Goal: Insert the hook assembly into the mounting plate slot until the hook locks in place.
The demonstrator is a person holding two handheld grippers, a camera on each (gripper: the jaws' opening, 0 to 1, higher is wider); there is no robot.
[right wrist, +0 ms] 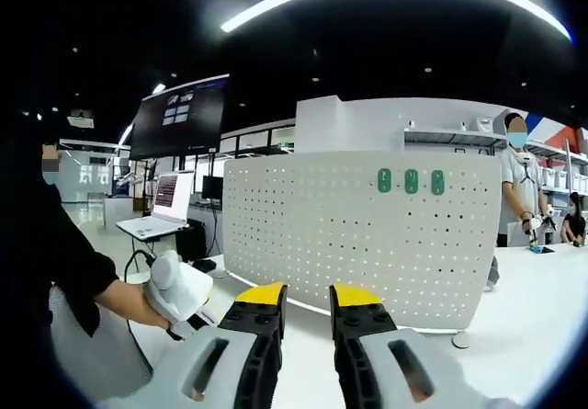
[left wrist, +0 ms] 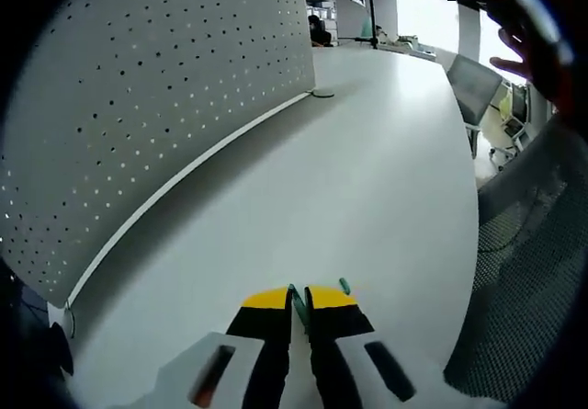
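Note:
My left gripper (left wrist: 299,302) is shut on a small green hook (left wrist: 344,286), which pokes out between the yellow tips low over the white table (left wrist: 367,179). The white perforated mounting plate (left wrist: 156,87) stands upright along the table's left. In the right gripper view the same plate (right wrist: 358,234) faces me, with three green hooks (right wrist: 411,181) seated in a row near its top edge. My right gripper (right wrist: 308,301) is open with nothing between its fingers. The left gripper (right wrist: 179,288), held by a person's hand, shows at lower left.
A small round white disc (left wrist: 323,93) lies by the plate's foot. A mesh chair (left wrist: 524,271) stands off the table's right edge. A laptop (right wrist: 165,209) and a monitor (right wrist: 179,115) are behind on the left. A person (right wrist: 519,198) stands at the right.

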